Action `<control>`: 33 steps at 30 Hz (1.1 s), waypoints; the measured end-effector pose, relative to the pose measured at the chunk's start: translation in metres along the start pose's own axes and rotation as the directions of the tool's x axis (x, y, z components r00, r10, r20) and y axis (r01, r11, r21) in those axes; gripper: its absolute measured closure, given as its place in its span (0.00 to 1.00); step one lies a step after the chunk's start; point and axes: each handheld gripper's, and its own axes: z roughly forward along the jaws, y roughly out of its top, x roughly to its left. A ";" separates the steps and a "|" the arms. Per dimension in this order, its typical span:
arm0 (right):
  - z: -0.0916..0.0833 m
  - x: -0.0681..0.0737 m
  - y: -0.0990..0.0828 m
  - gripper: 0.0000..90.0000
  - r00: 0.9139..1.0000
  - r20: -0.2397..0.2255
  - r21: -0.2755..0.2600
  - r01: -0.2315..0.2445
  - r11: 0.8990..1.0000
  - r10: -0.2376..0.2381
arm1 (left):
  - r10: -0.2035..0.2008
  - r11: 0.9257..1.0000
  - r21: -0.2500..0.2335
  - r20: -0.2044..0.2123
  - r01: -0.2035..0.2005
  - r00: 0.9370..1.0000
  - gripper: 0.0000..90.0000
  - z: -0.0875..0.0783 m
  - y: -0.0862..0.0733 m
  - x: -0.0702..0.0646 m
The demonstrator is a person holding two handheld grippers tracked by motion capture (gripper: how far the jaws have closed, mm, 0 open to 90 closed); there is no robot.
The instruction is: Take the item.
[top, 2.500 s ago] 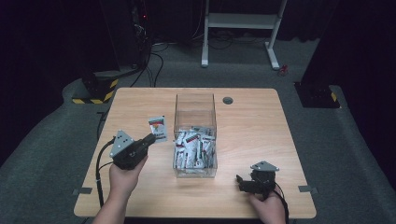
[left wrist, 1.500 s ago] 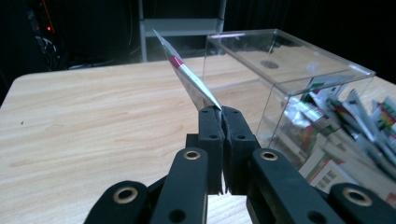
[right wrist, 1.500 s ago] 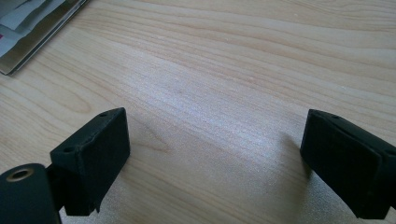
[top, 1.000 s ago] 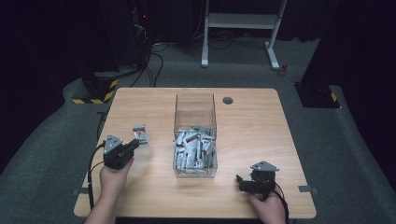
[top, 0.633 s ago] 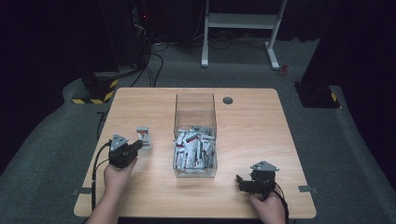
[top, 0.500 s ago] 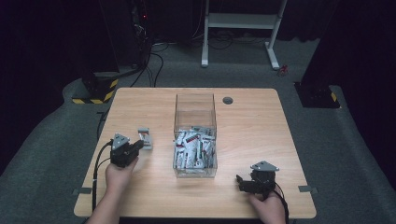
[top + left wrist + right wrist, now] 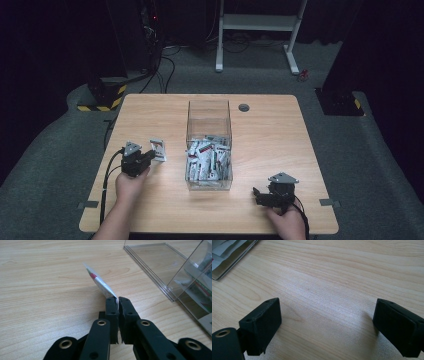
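Dark floor surrounds the wooden table (image 7: 280, 135). One small sachet (image 7: 101, 285) sits pinched by its corner in the left gripper (image 7: 117, 301), left of the clear box (image 7: 209, 145) full of sachets. The right gripper (image 7: 325, 322) rests wide apart, empty. Such a thin corner hold may slip if swung quickly.

Overhead light brightens the wooden table (image 7: 280, 150) while the surrounding room stays dim, a soft sheen spreads ahead of the right gripper (image 7: 327, 325), whose near jaws blur slightly.
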 end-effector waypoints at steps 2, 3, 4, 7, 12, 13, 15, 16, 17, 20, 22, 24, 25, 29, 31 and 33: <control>0.000 0.000 0.000 0.09 1.000 0.000 0.000 0.000 1.000 0.000 | 0.005 1.000 -0.001 0.001 -0.005 1.000 0.96 0.002 0.001 -0.002; 0.000 0.000 0.000 0.09 1.000 -0.001 0.000 0.000 1.000 0.000 | 0.008 1.000 0.003 -0.003 -0.008 1.000 0.96 0.002 0.001 -0.002; 0.000 0.000 0.000 0.09 1.000 -0.001 0.000 0.001 1.000 -0.001 | 0.006 1.000 0.004 -0.006 -0.006 1.000 0.95 0.003 0.002 -0.002; 0.000 0.000 0.000 0.09 1.000 -0.002 -0.001 0.002 1.000 -0.002 | -0.007 1.000 0.009 -0.018 0.007 1.000 0.89 0.005 0.002 -0.002; 0.000 0.000 0.000 0.09 1.000 -0.004 -0.001 0.005 1.000 -0.005 | 0.011 1.000 0.008 -0.046 -0.010 0.999 0.71 0.003 0.002 -0.003; 0.000 0.000 0.000 0.09 1.000 -0.005 -0.002 0.008 1.000 -0.008 | 0.008 1.000 0.001 -0.047 -0.008 0.999 0.70 0.002 0.002 -0.004; 0.000 0.000 0.000 0.09 1.000 -0.005 -0.003 0.012 1.000 -0.012 | 0.008 1.000 -0.008 -0.043 -0.008 0.999 0.69 0.000 0.003 -0.004; 0.000 -0.001 0.000 0.09 1.000 -0.005 -0.004 0.014 1.000 -0.014 | 0.008 1.000 -0.012 -0.039 -0.008 0.999 0.68 -0.001 0.003 -0.004; 0.000 -0.001 0.000 0.09 1.000 -0.005 -0.003 0.013 1.000 -0.013 | 0.007 1.000 -0.012 -0.037 -0.007 0.999 0.67 -0.002 0.004 -0.005; 0.000 -0.001 0.000 0.09 1.000 -0.005 -0.003 0.014 1.000 -0.014 | 0.010 1.000 -0.015 -0.031 -0.010 0.999 0.63 -0.005 0.004 -0.006; 0.000 -0.001 0.000 0.09 1.000 -0.005 -0.003 0.014 1.000 -0.014 | 0.015 1.000 -0.007 -0.036 -0.016 0.999 0.61 -0.007 0.004 -0.007; 0.000 0.000 0.000 0.09 1.000 -0.005 -0.003 0.012 1.000 -0.012 | 0.024 1.000 -0.005 -0.036 -0.024 0.999 0.59 -0.009 0.004 -0.008; 0.000 0.000 0.000 0.09 1.000 -0.005 -0.003 0.012 1.000 -0.012 | 0.026 1.000 -0.007 -0.033 -0.026 0.999 0.59 -0.011 0.004 -0.008; 0.000 0.000 0.000 0.09 1.000 -0.005 -0.003 0.010 1.000 -0.010 | 0.024 0.999 -0.032 -0.017 -0.024 1.000 0.55 -0.019 0.001 -0.011; 0.000 0.000 0.000 0.09 1.000 -0.005 -0.003 0.010 1.000 -0.010 | 0.015 0.999 -0.033 -0.005 -0.015 1.000 0.53 -0.021 -0.003 -0.011; 0.000 0.000 0.000 0.09 1.000 -0.005 -0.003 0.012 1.000 -0.012 | 0.017 1.000 -0.022 0.002 -0.017 1.000 0.50 -0.022 -0.007 -0.012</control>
